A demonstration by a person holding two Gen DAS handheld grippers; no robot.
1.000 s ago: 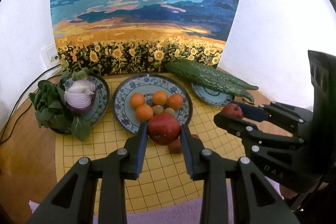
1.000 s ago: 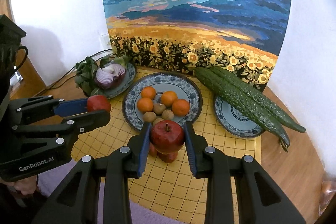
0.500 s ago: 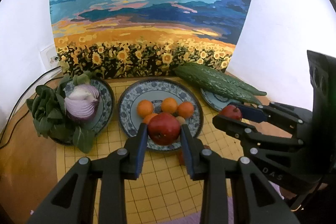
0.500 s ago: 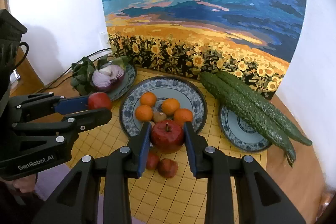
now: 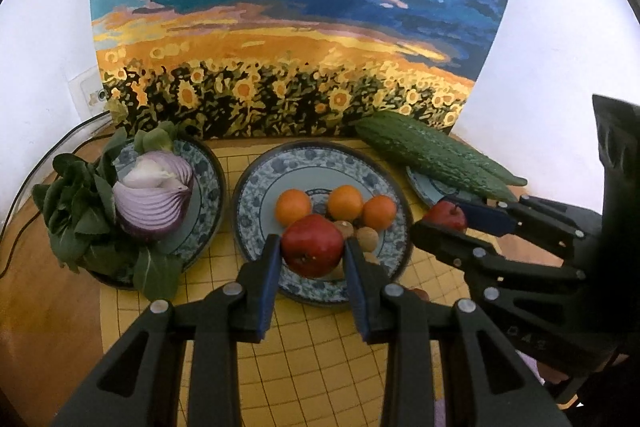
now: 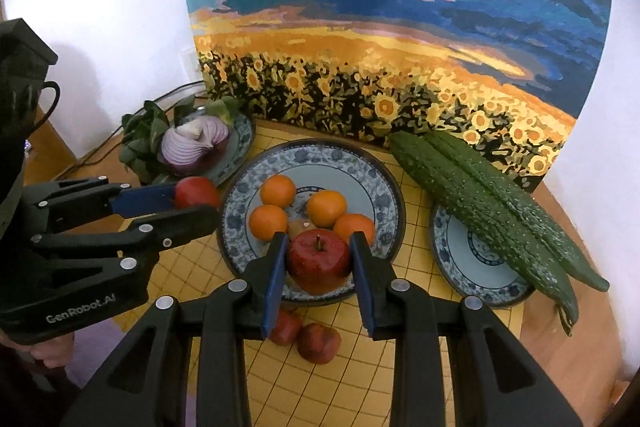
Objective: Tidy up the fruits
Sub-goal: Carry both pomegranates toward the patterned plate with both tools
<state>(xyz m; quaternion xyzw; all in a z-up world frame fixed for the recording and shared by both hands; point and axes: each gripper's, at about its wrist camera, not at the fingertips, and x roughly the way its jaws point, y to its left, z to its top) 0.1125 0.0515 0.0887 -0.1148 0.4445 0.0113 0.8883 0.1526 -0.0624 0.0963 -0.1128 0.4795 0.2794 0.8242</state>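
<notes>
Left gripper (image 5: 313, 254): glossy round red apple (image 5: 313, 244) clamped, held over patterned ceramic plate (image 5: 256, 211), 6 o'clock rim. Right gripper (image 6: 319, 264): stemmed second apple (image 6: 318, 261) clamped, likewise placed.

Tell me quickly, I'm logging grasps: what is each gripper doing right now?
Left gripper: closed on a red apple.
Right gripper: closed on another red apple with stem.
</notes>
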